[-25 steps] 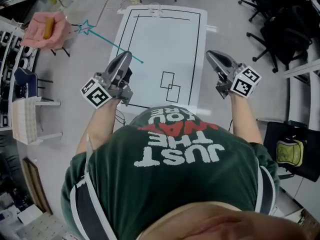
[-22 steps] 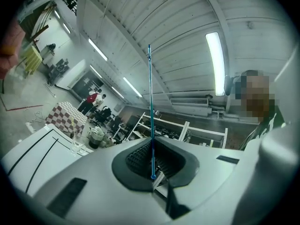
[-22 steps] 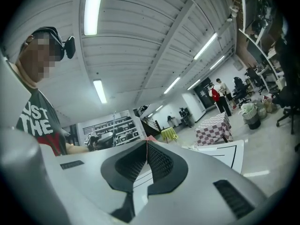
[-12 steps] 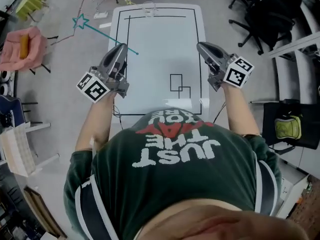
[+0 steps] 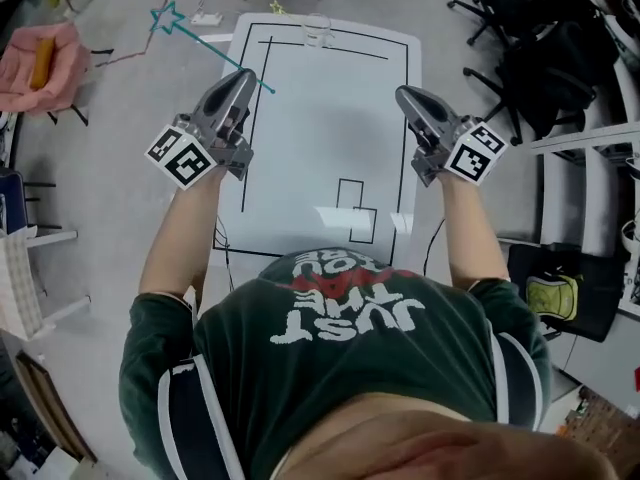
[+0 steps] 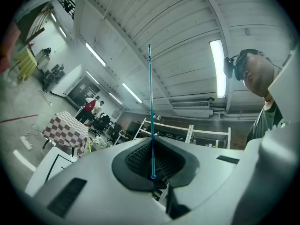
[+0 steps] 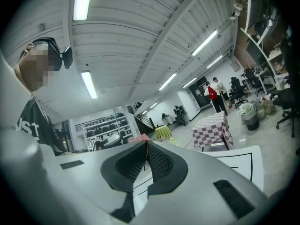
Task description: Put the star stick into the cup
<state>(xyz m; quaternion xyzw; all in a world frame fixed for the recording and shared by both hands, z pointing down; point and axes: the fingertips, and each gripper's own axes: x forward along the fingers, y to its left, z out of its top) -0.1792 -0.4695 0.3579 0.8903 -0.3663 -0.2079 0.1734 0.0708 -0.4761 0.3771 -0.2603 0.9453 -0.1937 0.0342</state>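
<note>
Left gripper [image 6: 153, 165] clamped on butt end of star stick [image 5: 215, 50]; star out past table's [image 5: 330, 118] far-left corner. Right gripper [image 7: 146, 162] closed, empty. Cup [image 5: 318, 30] at far edge. Stick likely light, thin, whippy; hold near end.

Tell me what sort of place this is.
Probably a lab or workshop hall: long strip lights on a ribbed ceiling, shelving racks in the background, and black office chairs beside a marked white table.
</note>
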